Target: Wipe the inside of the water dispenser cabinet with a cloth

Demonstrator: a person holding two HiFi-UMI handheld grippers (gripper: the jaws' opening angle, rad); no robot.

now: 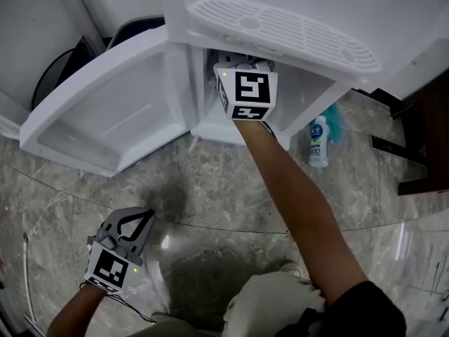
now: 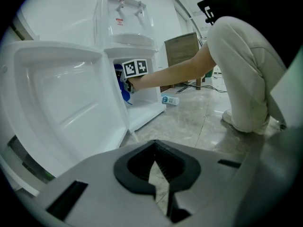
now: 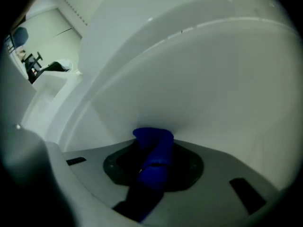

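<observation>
The white water dispenser [image 1: 280, 27] has its lower cabinet door [image 1: 112, 111] swung open to the left. My right gripper [image 3: 152, 148] is shut on a blue cloth [image 3: 154, 160], whose bunched end touches the white inner cabinet wall [image 3: 199, 79]. In the head view only that gripper's marker cube [image 1: 247, 93] shows, deep in the cabinet opening. In the left gripper view the cloth [image 2: 124, 94] shows blue below the cube [image 2: 136, 67]. My left gripper [image 1: 139, 218] hangs low over the floor at the left, away from the cabinet, shut with nothing in it [image 2: 158, 167].
A small white bottle [image 1: 319, 142] with a blue label lies on the marble floor [image 1: 210, 181] to the right of the cabinet. Dark wooden furniture [image 1: 424, 139] stands at the far right. The person's knee in light trousers [image 1: 270, 304] is close below.
</observation>
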